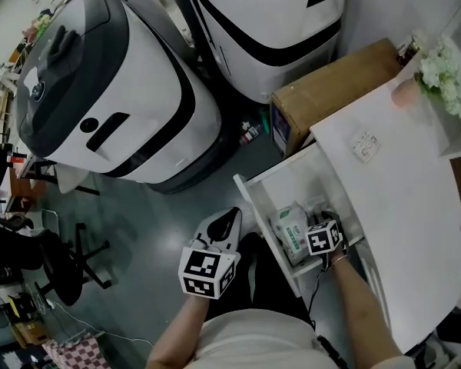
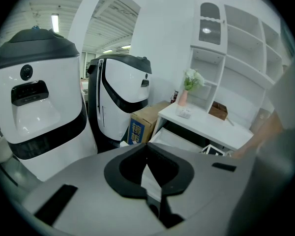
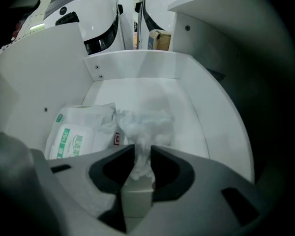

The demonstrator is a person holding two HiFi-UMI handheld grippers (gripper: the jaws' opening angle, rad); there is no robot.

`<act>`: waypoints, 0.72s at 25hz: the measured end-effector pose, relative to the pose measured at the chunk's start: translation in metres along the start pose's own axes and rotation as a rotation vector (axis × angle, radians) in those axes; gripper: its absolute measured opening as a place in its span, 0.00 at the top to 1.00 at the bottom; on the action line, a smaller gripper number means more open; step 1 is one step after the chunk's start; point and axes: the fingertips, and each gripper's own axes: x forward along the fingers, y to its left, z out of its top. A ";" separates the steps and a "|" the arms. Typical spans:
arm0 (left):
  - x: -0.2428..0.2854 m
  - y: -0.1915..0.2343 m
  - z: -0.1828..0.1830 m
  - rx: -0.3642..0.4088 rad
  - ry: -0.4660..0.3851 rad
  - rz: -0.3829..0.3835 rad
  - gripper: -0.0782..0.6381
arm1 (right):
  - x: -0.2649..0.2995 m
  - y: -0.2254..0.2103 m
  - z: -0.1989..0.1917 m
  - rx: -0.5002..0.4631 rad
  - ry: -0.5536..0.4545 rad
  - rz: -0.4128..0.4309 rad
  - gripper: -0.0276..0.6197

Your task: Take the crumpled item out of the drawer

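The crumpled item is a wad of white tissue (image 3: 146, 121) lying in the open white drawer (image 3: 137, 65), beside a pack of wet wipes (image 3: 77, 135). My right gripper (image 3: 142, 154) reaches down into the drawer, and its black jaws pinch the near end of the tissue. In the head view, the right gripper (image 1: 326, 223) sits inside the drawer (image 1: 255, 200) next to the wipes pack (image 1: 292, 231), and the tissue is mostly hidden under it. My left gripper (image 1: 224, 225) hangs outside the drawer over the floor. Its jaws (image 2: 147, 149) meet at the tips with nothing between them.
Two big white-and-black machines (image 1: 115, 91) (image 1: 269, 21) stand on the floor beyond the drawer. A cardboard box (image 1: 330, 91) sits against the white desk (image 1: 415, 191). A flower vase (image 1: 444, 71) and a small white object (image 1: 366, 146) stand on the desk. An office chair (image 1: 54, 260) is at the left.
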 end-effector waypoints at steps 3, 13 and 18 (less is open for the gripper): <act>0.000 -0.001 0.002 0.006 -0.002 -0.005 0.90 | 0.001 0.000 0.000 -0.021 0.013 -0.007 0.81; 0.002 -0.002 0.007 0.016 -0.015 -0.043 0.90 | -0.011 -0.005 0.007 0.072 -0.030 -0.045 0.87; 0.008 -0.007 0.014 0.022 -0.031 -0.080 0.90 | -0.031 -0.003 0.022 0.109 -0.087 -0.050 0.87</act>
